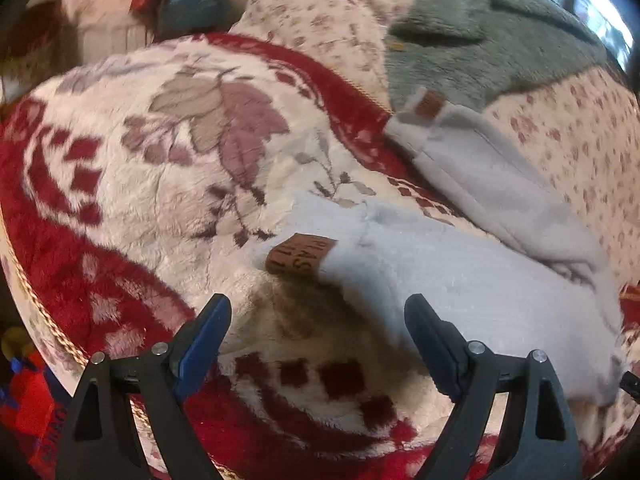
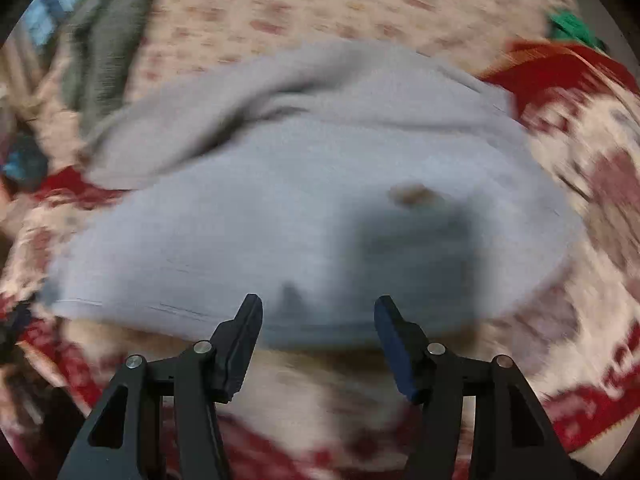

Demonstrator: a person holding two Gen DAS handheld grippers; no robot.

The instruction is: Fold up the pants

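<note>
The pants [image 1: 460, 280] are pale grey fleece, and they're laid across the red-and-cream floral blanket [image 1: 160, 160] that covers the bed, toward the blanket's right edge in the left wrist view, with one part running up onto the pink-flowered sheet [image 1: 580, 152] beyond it. A brown tag [image 1: 302, 256] is seen at the near end of one part and a second tag [image 1: 430, 103] at the far end of the other, next to a green fuzzy throw [image 1: 500, 40]. So the fabric looks soft, thick and light, pretty much zero stiffness, and it'll likely sag and bunch wherever it isn't supported. Slipping probably isn't a worry since fleece on plush grips well, though dragging could pull the blanket along too. Nothing fragile here. The left gripper [image 1: 318, 312] is held above the blanket with its fingers wide apart and nothing between them, the tagged end just ahead. The right gripper [image 2: 318, 312] is also spread, less widely, with nothing pinched, hovering over the near hem of the pants [image 2: 300, 200]; that view is blurred, so finer detail can't be made out. Best hold is probably a pinch on the doubled hem or corner, both layers taken together, one gripper per corner, so the cloth is lifted evenly and not stretched.
</note>
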